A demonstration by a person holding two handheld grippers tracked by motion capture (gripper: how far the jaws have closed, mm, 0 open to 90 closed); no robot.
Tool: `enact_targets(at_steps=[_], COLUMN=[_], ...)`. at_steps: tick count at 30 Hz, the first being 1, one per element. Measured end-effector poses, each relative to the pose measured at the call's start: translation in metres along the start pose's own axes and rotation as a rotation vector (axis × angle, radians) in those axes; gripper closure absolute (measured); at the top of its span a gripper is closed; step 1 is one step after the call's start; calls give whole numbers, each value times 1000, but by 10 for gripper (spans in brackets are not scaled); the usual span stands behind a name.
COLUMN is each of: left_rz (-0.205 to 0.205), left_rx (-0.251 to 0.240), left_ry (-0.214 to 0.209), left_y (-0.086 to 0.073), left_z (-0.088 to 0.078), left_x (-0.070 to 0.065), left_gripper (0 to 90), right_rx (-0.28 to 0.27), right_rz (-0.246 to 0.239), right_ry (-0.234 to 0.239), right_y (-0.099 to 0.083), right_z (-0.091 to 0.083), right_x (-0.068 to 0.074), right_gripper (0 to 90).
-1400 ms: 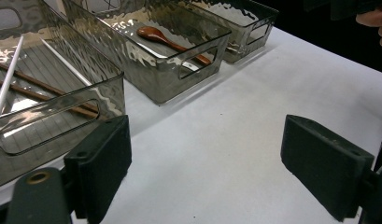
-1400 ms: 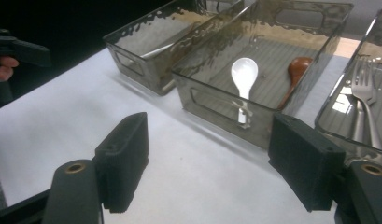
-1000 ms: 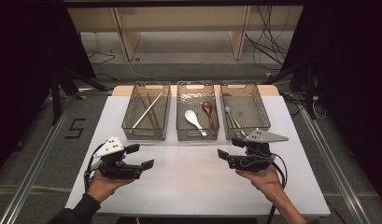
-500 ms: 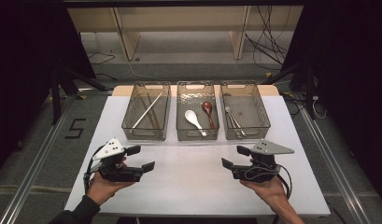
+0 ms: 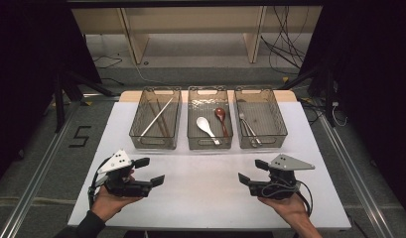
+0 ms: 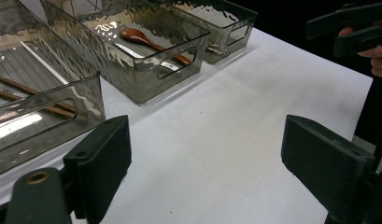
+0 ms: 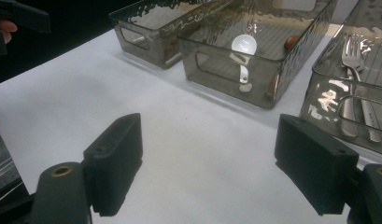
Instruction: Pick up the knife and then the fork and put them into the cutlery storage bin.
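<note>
Three clear bins stand in a row at the table's far side. The left bin (image 5: 136, 134) holds chopsticks (image 5: 158, 116). In the middle bin (image 5: 191, 141) lie a white spoon (image 5: 206, 128) and a brown spoon (image 5: 221, 117). Forks (image 5: 247, 128) rest in the right bin (image 5: 282, 130). My left gripper (image 5: 150, 171) hovers open over the near left of the table, jaws pointing right. My right gripper (image 5: 252, 171) is open at the near right, jaws pointing left. Nothing sits between either pair of jaws. The left gripper view has the brown spoon (image 6: 149, 41); the right gripper view has the white spoon (image 7: 244, 45) and forks (image 7: 354, 70).
The white table (image 5: 205, 188) stretches bare between the two grippers and the bins. Its near edge lies just behind my hands. Dark floor, metal rails and cables surround the table; a wooden shelf unit (image 5: 190, 25) stands beyond it.
My right gripper has drawn back from the right bin toward the near edge of the table. The left gripper has barely shifted.
</note>
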State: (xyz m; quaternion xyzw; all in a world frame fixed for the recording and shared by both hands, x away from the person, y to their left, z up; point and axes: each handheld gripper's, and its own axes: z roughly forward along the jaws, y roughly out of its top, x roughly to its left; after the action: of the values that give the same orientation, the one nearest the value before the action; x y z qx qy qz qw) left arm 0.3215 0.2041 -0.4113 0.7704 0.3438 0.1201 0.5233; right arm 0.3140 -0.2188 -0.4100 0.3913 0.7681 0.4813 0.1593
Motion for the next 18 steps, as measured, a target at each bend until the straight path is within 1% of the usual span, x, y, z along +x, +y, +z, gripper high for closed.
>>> enact_targets(at_steps=[4, 7, 9, 12, 18], left_rz=[3, 6, 1, 6, 4], left_rx=[-2, 7, 5, 5, 1], left_ry=[2, 2, 2, 3, 7], left_y=[0, 0, 0, 0, 0], left_z=[1, 2, 2, 2, 3], left_x=[0, 1, 1, 1, 2], left_gripper=[157, 157, 157, 157, 157], right_rx=[-9, -7, -6, -9, -7], right_rz=[4, 3, 0, -6, -3], right_ry=[2, 3, 4, 5, 1], right_y=[0, 0, 1, 1, 1], right_z=[0, 0, 0, 1, 1], right_x=[-1, -1, 0, 1, 1], right_gripper=[244, 244, 244, 244, 244])
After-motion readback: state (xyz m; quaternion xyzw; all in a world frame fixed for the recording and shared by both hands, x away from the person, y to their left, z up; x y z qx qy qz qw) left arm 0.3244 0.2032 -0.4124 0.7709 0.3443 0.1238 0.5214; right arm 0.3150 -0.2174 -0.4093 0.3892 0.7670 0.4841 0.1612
